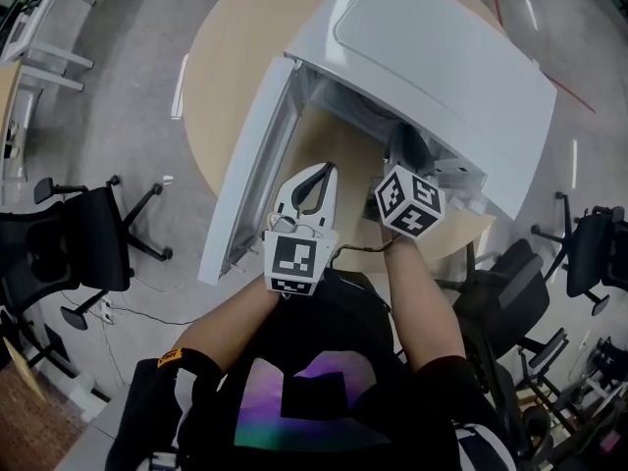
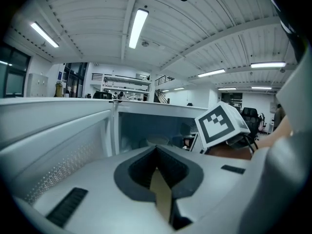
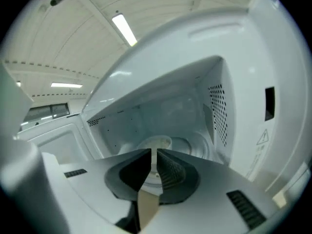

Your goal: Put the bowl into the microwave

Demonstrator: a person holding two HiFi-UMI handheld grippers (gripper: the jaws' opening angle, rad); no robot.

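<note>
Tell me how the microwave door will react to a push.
The door stands wide open on its side hinge, so it should swing, not slide. It looks like a stiff, thin panel, probably light to nudge.

Left tool: white plastic body, black ribbed pads, jaws closed tip to tip, nothing between them. Left marker cube, black-and-white squares, sits at its rear, facing up. Right tool: same build, jaws together bar a thin slit, empty. Right marker cube is tilted, just beside the left tool. Bare left forearm and bare right forearm reach forward from the torso, tools side by side.
</note>
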